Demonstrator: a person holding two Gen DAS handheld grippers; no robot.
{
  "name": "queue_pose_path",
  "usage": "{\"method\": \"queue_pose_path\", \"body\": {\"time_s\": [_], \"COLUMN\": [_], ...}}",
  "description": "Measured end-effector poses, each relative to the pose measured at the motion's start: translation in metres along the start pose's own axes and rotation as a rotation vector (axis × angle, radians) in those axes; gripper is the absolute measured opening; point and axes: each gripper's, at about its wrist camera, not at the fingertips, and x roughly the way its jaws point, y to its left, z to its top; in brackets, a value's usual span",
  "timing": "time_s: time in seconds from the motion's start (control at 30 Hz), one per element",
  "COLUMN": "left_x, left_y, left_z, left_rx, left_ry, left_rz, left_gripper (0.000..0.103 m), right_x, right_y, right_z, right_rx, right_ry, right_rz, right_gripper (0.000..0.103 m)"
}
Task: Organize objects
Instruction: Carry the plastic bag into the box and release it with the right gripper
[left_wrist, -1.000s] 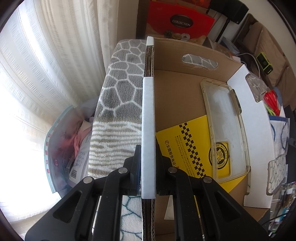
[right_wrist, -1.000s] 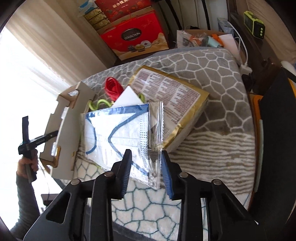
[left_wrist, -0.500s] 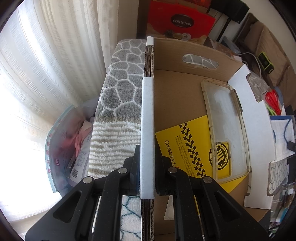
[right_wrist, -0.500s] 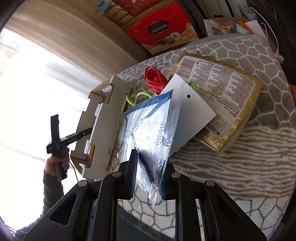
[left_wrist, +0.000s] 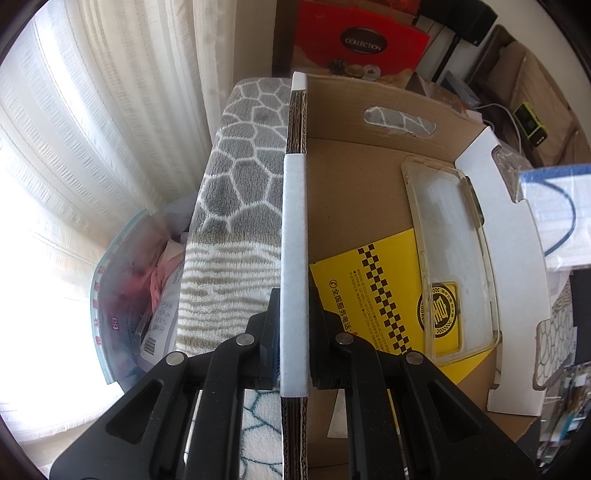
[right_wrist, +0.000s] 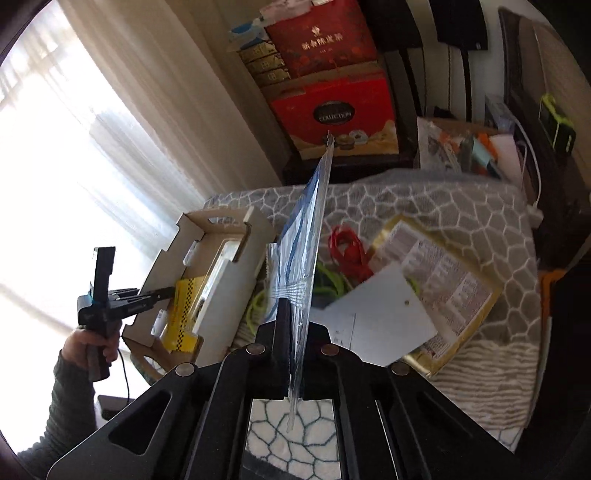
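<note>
Left wrist view looks steeply down, close over the cardboard box (left_wrist: 369, 206). Right wrist view looks from farther back; the box sits at its left (right_wrist: 207, 258).

Black plastic tool (right_wrist: 295, 328) with silver screws; dark grey ribbed sleeve (right_wrist: 70, 398)

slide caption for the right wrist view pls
Right claw lifts clear mask packet above blanket, beside cardboard box.

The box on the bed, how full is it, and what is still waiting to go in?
Done: the box holds a clear phone case on a yellow card. In hand: the left gripper clamps the box wall; the right gripper pinches a plastic bag, lifted. Left: red band, white card, gold packet.
</note>
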Motion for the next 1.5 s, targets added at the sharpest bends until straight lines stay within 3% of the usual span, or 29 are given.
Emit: {"method": "queue_pose_path", "body": {"time_s": [0.27, 0.6, 0.7, 0.93, 1.5], "left_x": [0.000, 0.000, 0.000, 0.001, 0.000], "left_y": [0.001, 0.002, 0.003, 0.004, 0.007], "left_z": [0.000, 0.001, 0.000, 0.000, -0.003], "left_rx": [0.000, -0.005, -0.008, -0.003, -0.010], "left_ry": [0.000, 0.003, 0.004, 0.008, 0.009], "left_rz": [-0.001, -0.004, -0.008, -0.017, -0.038], "left_gripper": [0.011, 0.011, 0.011, 0.011, 0.011], "right_x": [-0.003, 0.040, 0.057, 0.097, 0.151], "right_y": [0.068, 0.146, 0.165, 0.197, 0.226], "right_z": [0.043, 0.055, 0.054, 0.029, -0.082], "right_rx": [-0.201, -0.421, -0.511, -0.719, -1.154], "right_ry": [-0.074, -0.088, -0.102, -0.091, 0.045], "right_rz": [-0.122, -0.178, -0.235, -0.306, -0.343], "right_gripper": [0.001, 0.001, 0.001, 0.001, 0.001]}}
